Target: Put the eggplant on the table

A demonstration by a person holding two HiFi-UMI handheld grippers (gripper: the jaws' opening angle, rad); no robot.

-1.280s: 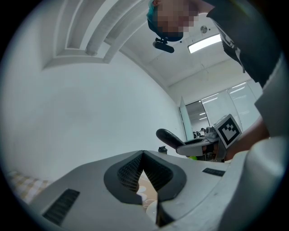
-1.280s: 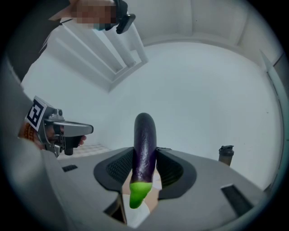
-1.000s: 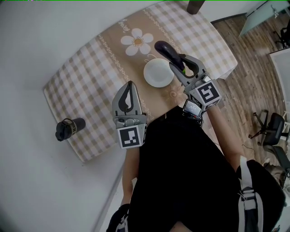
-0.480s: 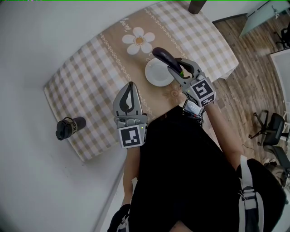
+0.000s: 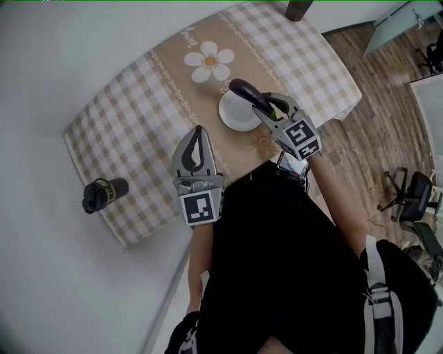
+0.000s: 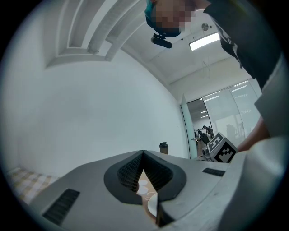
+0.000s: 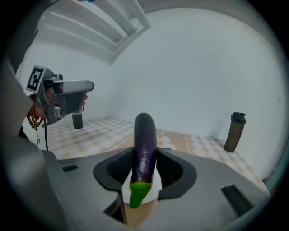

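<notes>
Right gripper (image 5: 268,108) is clamped on the eggplant (image 5: 246,92), jaws pressing its lower half from both sides, green stem end back toward the gripper body, dark purple tip sticking out forward past the jaws. In the head view the eggplant hangs over the right edge of the white plate (image 5: 231,117), tip reaching in over the plate's upper rim. It is held up in the air, not lying on the table (image 5: 131,131). The right gripper view shows a bit of the plate under the green stem, so plate sits below and just ahead of the jaws. Left gripper (image 5: 199,131) is to the lower left of the plate, near it but apart, jaws brought together at the tips, nothing between them. Its own view shows a sliver of the plate and cloth through the gap behind the closed tips. Table has a beige and white checked cloth with a tan centre strip; plate sits on that strip. Daisy print (image 5: 209,61) is just beyond the plate, on the far side from the person. One dark bottle (image 5: 104,194) is far left of the plate, at the table's corner. A second dark bottle (image 5: 299,8) is well beyond the plate at the far table edge, cut off by the frame. Office chair (image 5: 414,202) on wood floor, well right of the plate, off the table. Person's black top fills the view below the plate.
</notes>
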